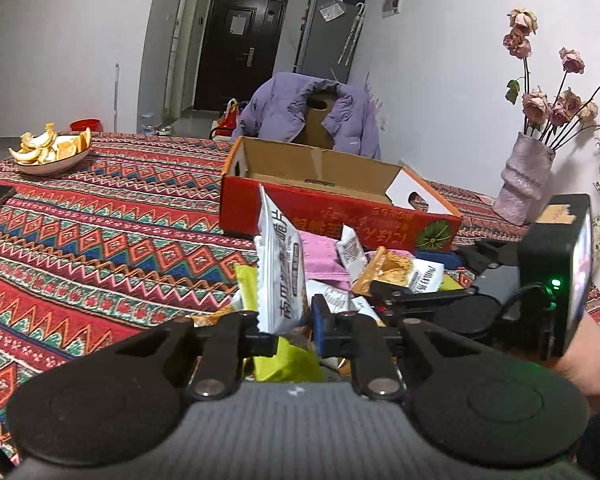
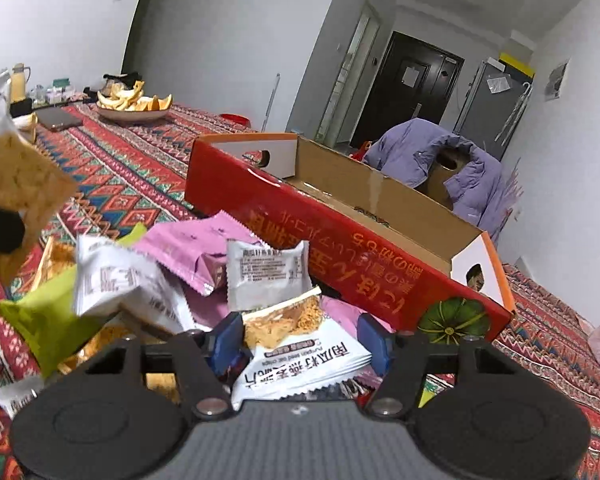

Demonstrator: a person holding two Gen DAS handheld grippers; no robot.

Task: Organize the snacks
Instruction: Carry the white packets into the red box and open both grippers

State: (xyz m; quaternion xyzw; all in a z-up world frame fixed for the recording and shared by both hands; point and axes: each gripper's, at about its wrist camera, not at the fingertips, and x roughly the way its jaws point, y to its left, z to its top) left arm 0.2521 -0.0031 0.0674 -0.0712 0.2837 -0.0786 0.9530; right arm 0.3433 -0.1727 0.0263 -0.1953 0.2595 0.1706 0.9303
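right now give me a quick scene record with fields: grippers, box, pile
left gripper: shut on an upright white snack packet
right gripper: jaws either side of a white packet, grip unclear
box: red cardboard, open, no snacks visible inside
pile: loose packets on the tablecloth before the box

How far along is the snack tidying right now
Barely started. Done: nothing visible; the part of the red box in view looks bare. In hand: the left gripper is shut on a white packet, lifted upright; the right gripper straddles another white packet, no grip visible yet. Left: the pile of pink, green and white packets on the tablecloth.
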